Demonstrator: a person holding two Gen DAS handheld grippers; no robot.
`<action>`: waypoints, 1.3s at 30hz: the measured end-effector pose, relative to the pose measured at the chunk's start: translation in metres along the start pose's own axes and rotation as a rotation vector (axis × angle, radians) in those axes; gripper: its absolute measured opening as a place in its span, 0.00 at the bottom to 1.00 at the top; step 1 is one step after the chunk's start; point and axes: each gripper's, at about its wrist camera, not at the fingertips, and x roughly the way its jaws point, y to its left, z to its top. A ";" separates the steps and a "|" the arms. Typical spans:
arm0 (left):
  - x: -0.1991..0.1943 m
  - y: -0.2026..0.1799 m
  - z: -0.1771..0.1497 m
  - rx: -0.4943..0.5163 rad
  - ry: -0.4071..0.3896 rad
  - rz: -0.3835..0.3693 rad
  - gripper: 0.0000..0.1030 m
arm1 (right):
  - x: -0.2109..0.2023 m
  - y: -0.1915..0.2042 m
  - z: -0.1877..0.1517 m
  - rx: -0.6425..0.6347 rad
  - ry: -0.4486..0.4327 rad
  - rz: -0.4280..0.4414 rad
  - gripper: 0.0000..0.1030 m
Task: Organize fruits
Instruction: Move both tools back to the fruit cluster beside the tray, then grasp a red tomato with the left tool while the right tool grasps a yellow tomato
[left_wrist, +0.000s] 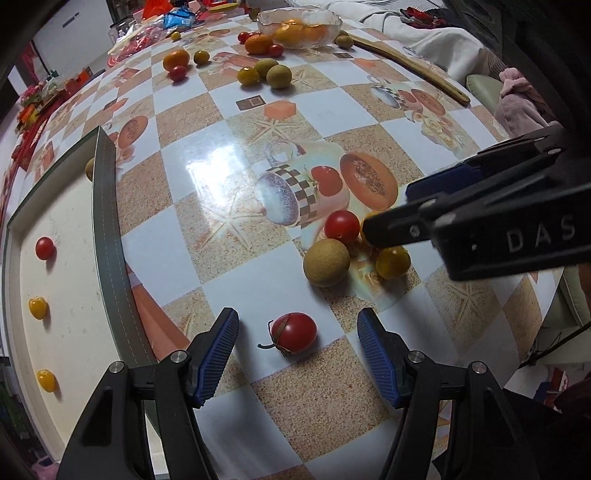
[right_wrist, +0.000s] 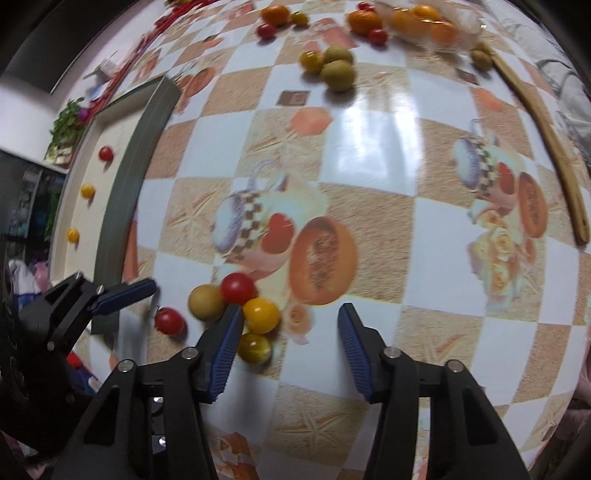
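Steeply downward, left gripper (left_wrist: 297, 354) hung jaws apart around stemmed red tomato (left_wrist: 293, 332) on table (left_wrist: 258, 288), untouched. Right gripper (right_wrist: 290, 343) angled down likewise, jaws apart, empty, beside fruit cluster (right_wrist: 236, 302).

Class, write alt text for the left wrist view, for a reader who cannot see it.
The left gripper hangs open over a red stemmed tomato on a checked, fruit-printed tablecloth. To its right the right gripper reaches into a cluster of a red cherry tomato, a tan round fruit and a yellow tomato. A cream tray at left holds three small tomatoes.
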 end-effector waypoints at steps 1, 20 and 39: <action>0.000 0.000 0.000 0.005 -0.002 0.000 0.66 | 0.002 0.003 -0.001 -0.010 0.006 0.001 0.53; 0.001 -0.001 0.000 0.028 -0.001 0.010 0.26 | -0.002 -0.001 0.003 0.023 -0.014 0.057 0.23; -0.021 0.043 -0.001 -0.183 -0.017 -0.086 0.21 | -0.016 0.010 0.014 -0.005 -0.047 0.042 0.23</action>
